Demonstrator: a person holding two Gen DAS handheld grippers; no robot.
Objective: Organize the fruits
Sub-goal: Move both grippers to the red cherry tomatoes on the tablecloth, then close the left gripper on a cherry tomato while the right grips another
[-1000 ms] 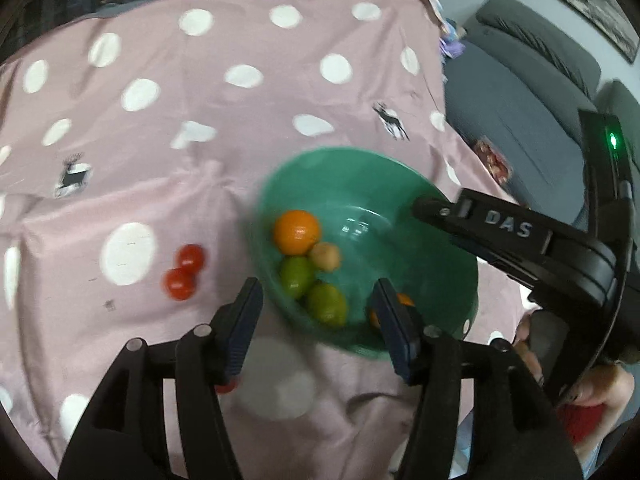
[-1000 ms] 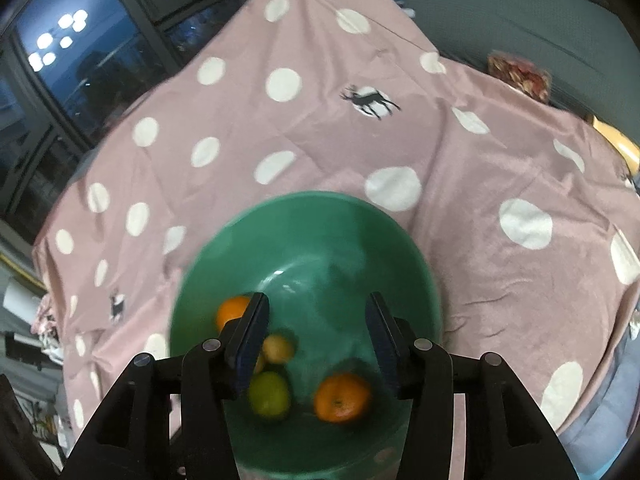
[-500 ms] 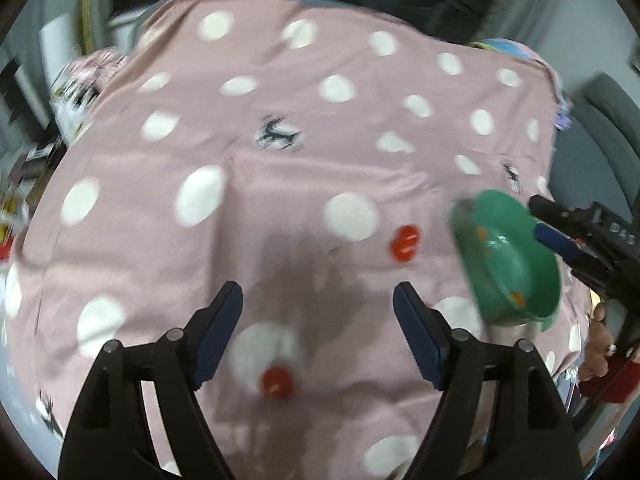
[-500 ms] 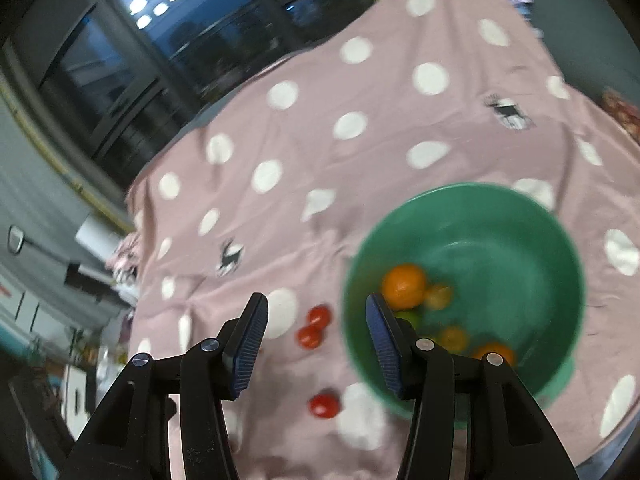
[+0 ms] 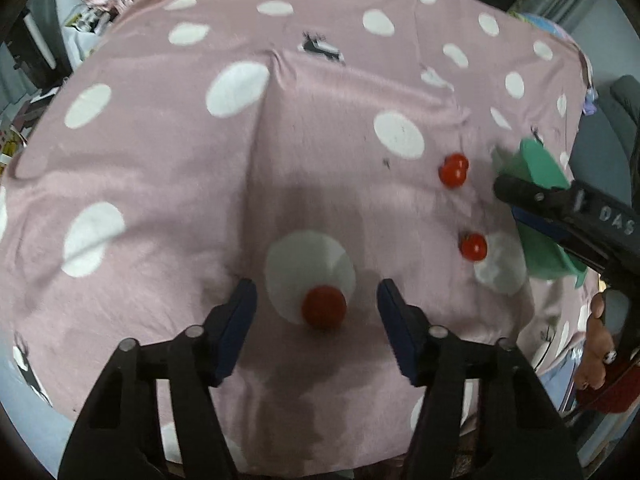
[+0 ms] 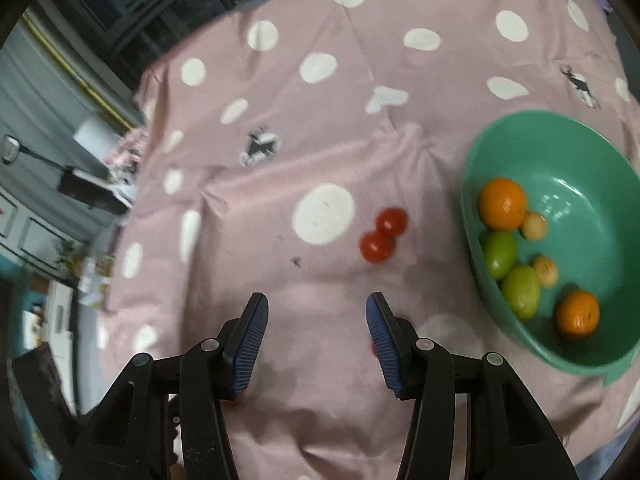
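Cloth (image 5: 168,168), pink with white dots and small deer prints, covers the whole counter and carries everything. On it, toward the right of the right wrist view, sits a green bowl (image 6: 592,148) holding two oranges (image 6: 502,203), two green limes (image 6: 498,253) and two small pale round fruits (image 6: 535,226). In the left wrist view only a slice of that bowl shows at the right edge, partly behind the right claw (image 5: 516,200), whose black arm reaches in from that side with a person's hand (image 5: 598,354) gripping its handle.

Loose red tomatoes lie on the cloth outside the bowl. Two of them touch each other (image 6: 383,234), just left of the bowl and beside a large white dot. A third (image 5: 473,245) lies alone, nearer the camera in the left wrist view and apart from the pair. A fourth tomato (image 5: 323,306) rests on a white dot directly between the fingers of the left claw (image 5: 316,312).

That left claw points steeply down at the cloth; its jaws are closing, yet the blue pads (image 5: 239,320) stand clear of the tomato on both sides. The right claw (image 6: 316,334) hangs spread above bare cloth with nothing between its ridged blue pads (image 6: 250,342), the tomato pair ahead of it and a sliver of red just showing behind its right finger.
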